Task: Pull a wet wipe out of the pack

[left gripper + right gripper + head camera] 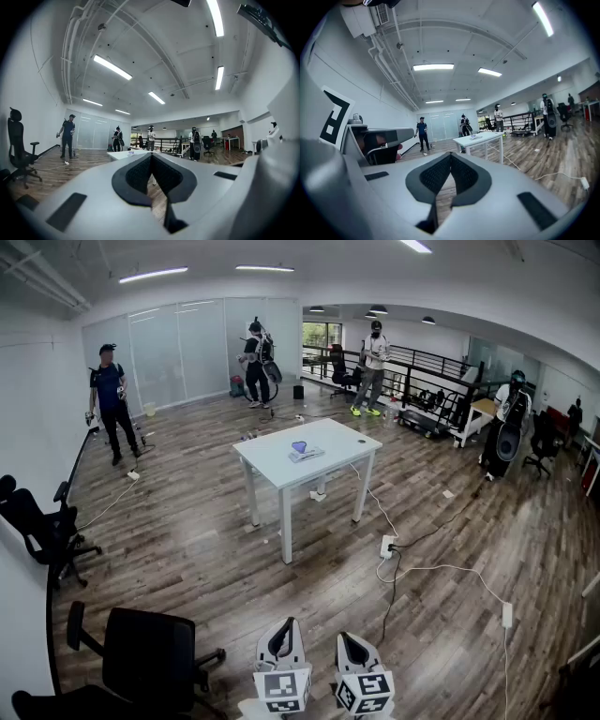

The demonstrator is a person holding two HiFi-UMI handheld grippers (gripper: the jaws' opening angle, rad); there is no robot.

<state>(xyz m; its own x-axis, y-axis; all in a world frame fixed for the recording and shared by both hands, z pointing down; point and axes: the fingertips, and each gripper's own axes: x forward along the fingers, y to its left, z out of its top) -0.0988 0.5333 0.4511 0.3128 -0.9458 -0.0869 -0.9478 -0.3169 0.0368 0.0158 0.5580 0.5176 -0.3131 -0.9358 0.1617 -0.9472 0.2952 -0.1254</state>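
Standing off, nothing started yet; left gripper (288, 622) and right gripper (346, 637) both pressed together, empty; wipe pack (306, 454) sits on white table (330, 438), well ahead of both jaws; approach, pinch and pull all remain.

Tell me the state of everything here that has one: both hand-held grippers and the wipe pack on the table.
Left hand-held gripper: shut, empty.
Right hand-held gripper: shut, empty.
Wet wipe pack: lying on the white table, far from both grippers; lid too small to tell.
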